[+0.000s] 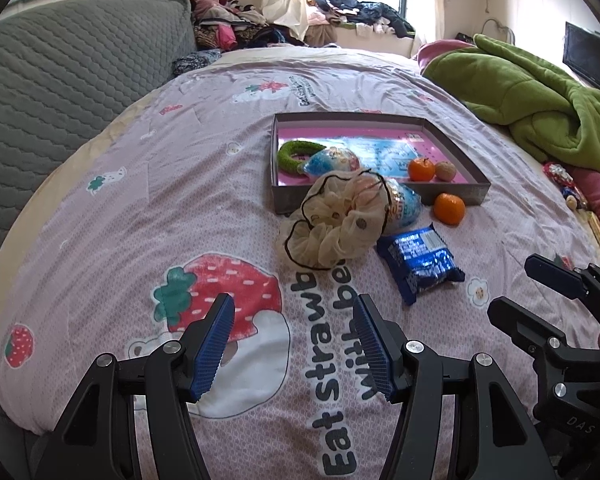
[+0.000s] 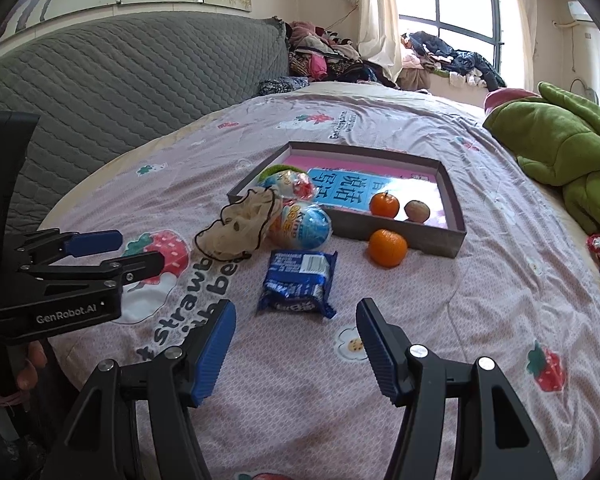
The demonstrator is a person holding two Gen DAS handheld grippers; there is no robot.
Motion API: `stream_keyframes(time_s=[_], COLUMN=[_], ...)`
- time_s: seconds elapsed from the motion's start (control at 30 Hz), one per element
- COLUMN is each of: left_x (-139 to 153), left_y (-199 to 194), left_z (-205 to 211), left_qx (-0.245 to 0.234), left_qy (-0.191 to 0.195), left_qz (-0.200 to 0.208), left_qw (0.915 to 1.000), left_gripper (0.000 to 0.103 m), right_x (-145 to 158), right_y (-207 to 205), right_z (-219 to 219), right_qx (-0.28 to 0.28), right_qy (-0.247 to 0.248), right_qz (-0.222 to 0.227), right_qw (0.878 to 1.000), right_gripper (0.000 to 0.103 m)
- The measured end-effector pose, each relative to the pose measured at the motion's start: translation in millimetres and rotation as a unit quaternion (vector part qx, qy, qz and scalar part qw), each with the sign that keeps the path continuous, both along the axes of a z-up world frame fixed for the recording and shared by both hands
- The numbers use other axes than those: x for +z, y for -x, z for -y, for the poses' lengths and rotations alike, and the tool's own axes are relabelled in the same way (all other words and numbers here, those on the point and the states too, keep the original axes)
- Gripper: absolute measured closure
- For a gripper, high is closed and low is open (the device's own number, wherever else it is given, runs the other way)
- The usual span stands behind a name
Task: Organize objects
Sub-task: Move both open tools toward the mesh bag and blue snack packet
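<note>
- Right wrist view shows the bed with the pink strawberry-print quilt [image 2: 440,320]; it is soft and wrinkled, so round things may roll when something presses near them.
- The room around is untidy: a grey quilted headboard [image 2: 120,80], a green fleece blanket [image 2: 560,152] and clothes piled under the window.
- The shallow grey cardboard box with pink bottom [image 2: 400,234] already holds an orange, a walnut, a green ring and one foil egg.
- Still outside, near the box front: the beige mesh scrunchie with black edge [image 1: 336,220], the blue foil snack packet [image 2: 298,284], the blue foil toy egg [image 2: 304,226] and the small orange mandarin [image 2: 387,247].
- Risk, in my judgement: the mandarin or egg could roll away if pinched off-centre, and the scrunchie may drag the egg it touches.
- The right claw [image 2: 296,344] is released and holds nothing, just before the packet; the left claw [image 1: 294,344] is also released and empty.
</note>
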State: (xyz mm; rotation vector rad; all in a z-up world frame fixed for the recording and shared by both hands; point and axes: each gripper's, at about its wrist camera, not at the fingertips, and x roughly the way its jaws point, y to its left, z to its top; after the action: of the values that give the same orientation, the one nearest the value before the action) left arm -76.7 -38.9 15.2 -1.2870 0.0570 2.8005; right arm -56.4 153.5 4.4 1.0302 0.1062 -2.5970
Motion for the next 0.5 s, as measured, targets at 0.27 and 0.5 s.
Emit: stream_keyframes(time_s=[0.27,0.5], left_x=[-10.9,-18.6], left_y=[-6.5,-7.3], left_z=[2.7,4.4], left_qx=[-0.001,-0.001], left_qy=[-0.001,-0.004], left_qz=[0.015,0.026], left_qw=[0.9999,0.9996], left_gripper=[0.040,0.040], right_x=[-8.0,-16.1], right_y=[-7.2,-6.9], right_z=[10.1,14.9], right_qx=[0.010,0.012], right_qy=[-0.012,-0.017], right_qz=[0.007,0.018], right_qw=[1.000,1.000], right_gripper=[0.041,0.041])
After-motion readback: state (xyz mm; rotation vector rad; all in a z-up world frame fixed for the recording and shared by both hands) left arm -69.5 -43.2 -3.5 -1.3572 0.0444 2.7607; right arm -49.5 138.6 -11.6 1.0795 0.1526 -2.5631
